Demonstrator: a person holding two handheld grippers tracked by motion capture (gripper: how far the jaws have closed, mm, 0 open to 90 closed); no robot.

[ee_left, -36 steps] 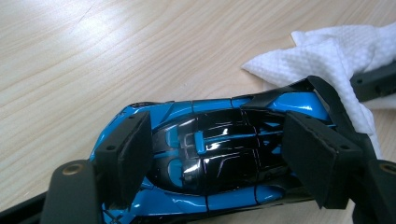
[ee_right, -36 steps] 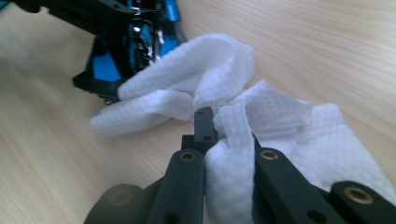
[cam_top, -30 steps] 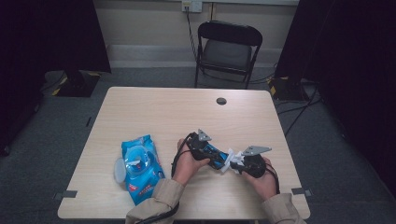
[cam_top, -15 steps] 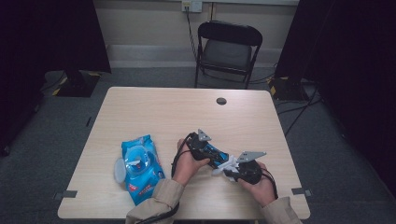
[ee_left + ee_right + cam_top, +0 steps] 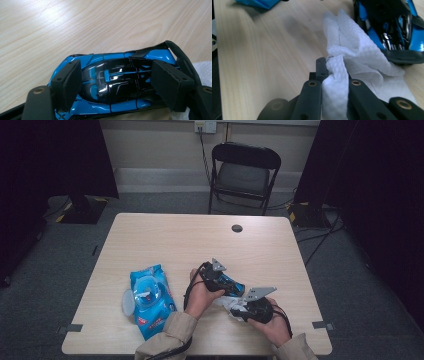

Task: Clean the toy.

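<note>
A blue and black toy car [image 5: 117,85] lies on its side just above the tabletop, and my left gripper [image 5: 120,82] is shut on it, its pads [image 5: 71,82] pressing both flanks. In the high view the left gripper [image 5: 220,276] holds the toy car [image 5: 232,286] at the table's near middle. My right gripper [image 5: 332,72] is shut on a crumpled white wipe [image 5: 352,50] that lies against the toy car [image 5: 392,30]. The right gripper [image 5: 246,308] sits just nearer than the car in the high view, the wipe [image 5: 227,302] bunched at its tip.
A blue pack of wipes [image 5: 150,300] with its round lid flipped open lies near the table's [image 5: 165,240] front left. A small dark cable hole [image 5: 237,228] sits at the far middle. A black folding chair [image 5: 244,172] stands beyond the far edge.
My right gripper has drawn back toward the table's near edge with the wipe still in it. The left gripper and the car have stayed put.
</note>
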